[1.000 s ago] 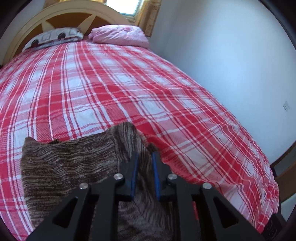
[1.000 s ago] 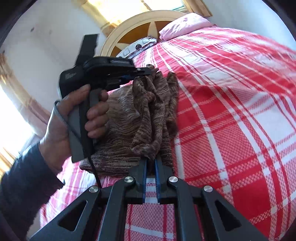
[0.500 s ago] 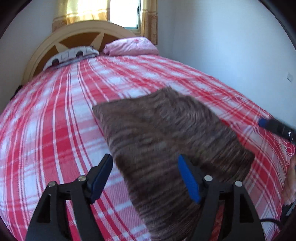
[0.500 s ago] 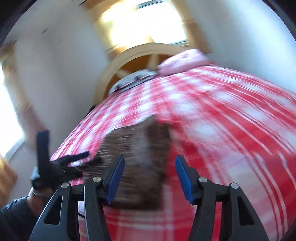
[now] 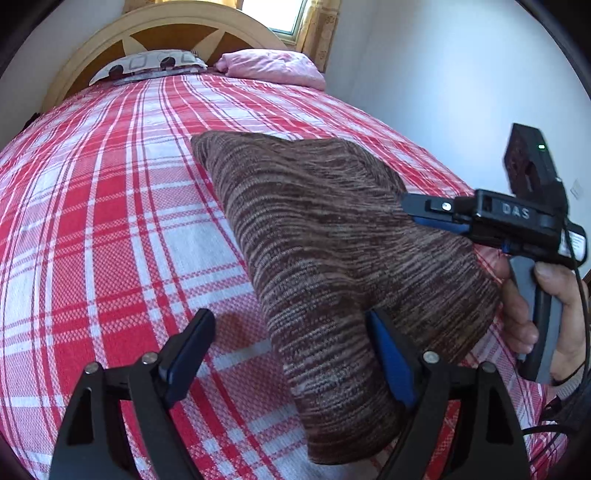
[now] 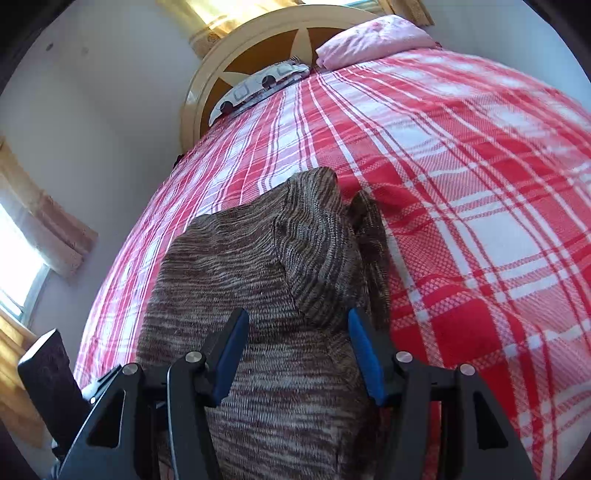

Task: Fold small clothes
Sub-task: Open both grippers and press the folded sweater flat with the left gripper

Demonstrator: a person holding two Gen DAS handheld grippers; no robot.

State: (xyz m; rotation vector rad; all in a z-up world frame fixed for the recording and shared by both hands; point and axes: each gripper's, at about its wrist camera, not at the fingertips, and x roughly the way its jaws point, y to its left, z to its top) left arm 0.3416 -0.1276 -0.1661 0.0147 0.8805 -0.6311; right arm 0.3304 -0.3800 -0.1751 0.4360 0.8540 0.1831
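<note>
Jaws of the left gripper (image 5: 286, 354) and right gripper (image 6: 293, 350) stand spread, the left's just opened wider, empty above the knit garment (image 5: 332, 258), which lies folded near the bed (image 5: 92, 221) foot edge; tidying remains.

Brown-streaked knit garment (image 5: 332, 258) on red-white plaid bedspread (image 5: 110, 221); pillow (image 5: 273, 68) seemingly pink.

The folded garment (image 5: 332, 266) lies on the bedspread (image 5: 110, 221), toward the bed's right side in the left wrist view; two pillows (image 5: 147, 64) sit behind it against the headboard (image 5: 177, 26); the right gripper (image 5: 417, 212) reaches over the garment's right edge; the left gripper (image 5: 291, 350) straddles its near left edge; a wall (image 5: 443, 74) stands right of the bed.
</note>
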